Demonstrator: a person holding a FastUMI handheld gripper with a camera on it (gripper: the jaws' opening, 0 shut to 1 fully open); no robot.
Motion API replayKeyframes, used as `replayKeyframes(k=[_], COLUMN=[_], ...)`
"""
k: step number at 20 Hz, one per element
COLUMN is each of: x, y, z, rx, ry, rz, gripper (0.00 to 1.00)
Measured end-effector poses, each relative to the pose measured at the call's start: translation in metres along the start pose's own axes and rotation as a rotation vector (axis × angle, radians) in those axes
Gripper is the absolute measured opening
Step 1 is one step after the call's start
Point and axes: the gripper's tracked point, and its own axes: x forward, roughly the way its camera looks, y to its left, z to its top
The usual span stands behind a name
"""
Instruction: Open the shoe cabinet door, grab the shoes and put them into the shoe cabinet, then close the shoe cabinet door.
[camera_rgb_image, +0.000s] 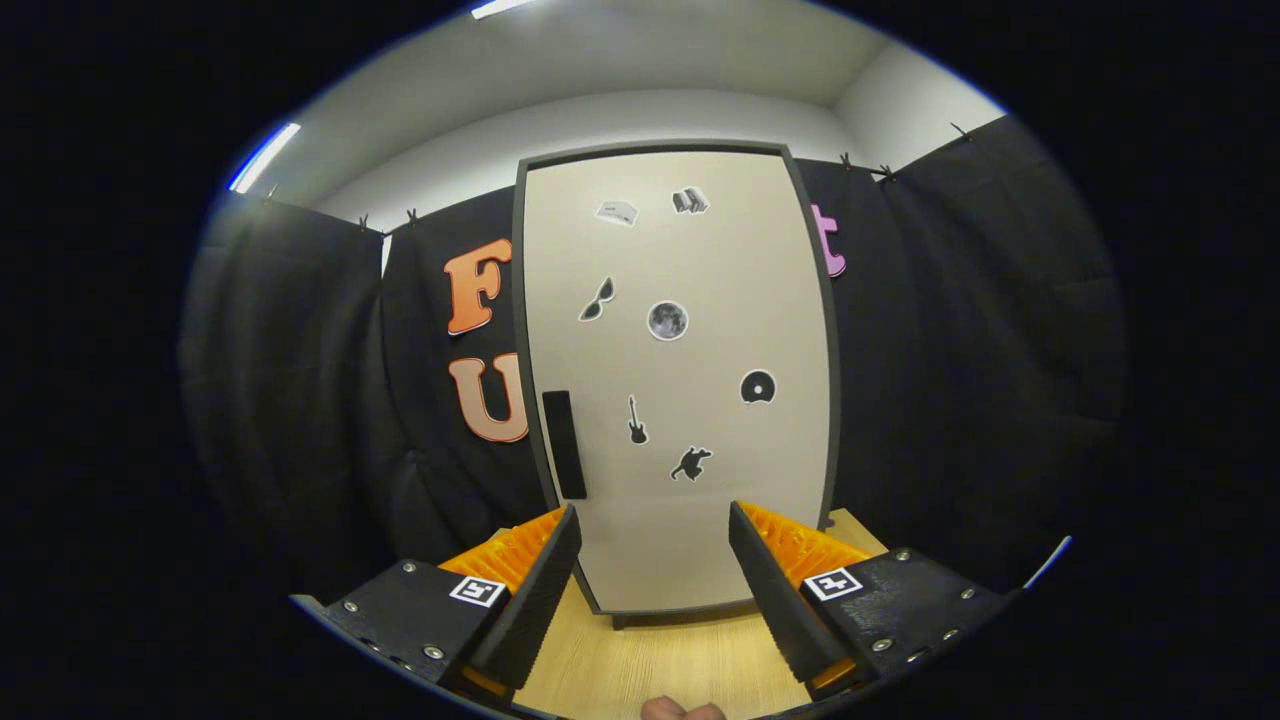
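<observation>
A tall shoe cabinet (690, 300) stands upright on the wooden table (660, 660), straight ahead of my fingers. Its pale door is shut, framed in dark grey, with several small stickers on it. A dark vertical handle (564, 444) sits near the door's left edge, a little above and beyond my left finger (535, 590). My gripper (655, 590) is open, with a wide gap between the fingers and nothing in it. The cabinet's lower edge shows through that gap.
Black cloth walls close in behind and on both sides of the cabinet. The wooden table top runs from under the fingers to the cabinet's foot. A bit of a person's hand (682, 710) shows just below the fingers.
</observation>
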Motion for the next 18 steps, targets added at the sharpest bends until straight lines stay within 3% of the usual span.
replayKeyframes(k=[9, 18], x=[-0.106, -0.123], y=[-0.053, -0.047], z=[0.01, 0.018], rx=[-0.008, -0.109], ry=[-0.09, -0.073], rz=[-0.08, -0.118], gripper=[0.93, 0.93])
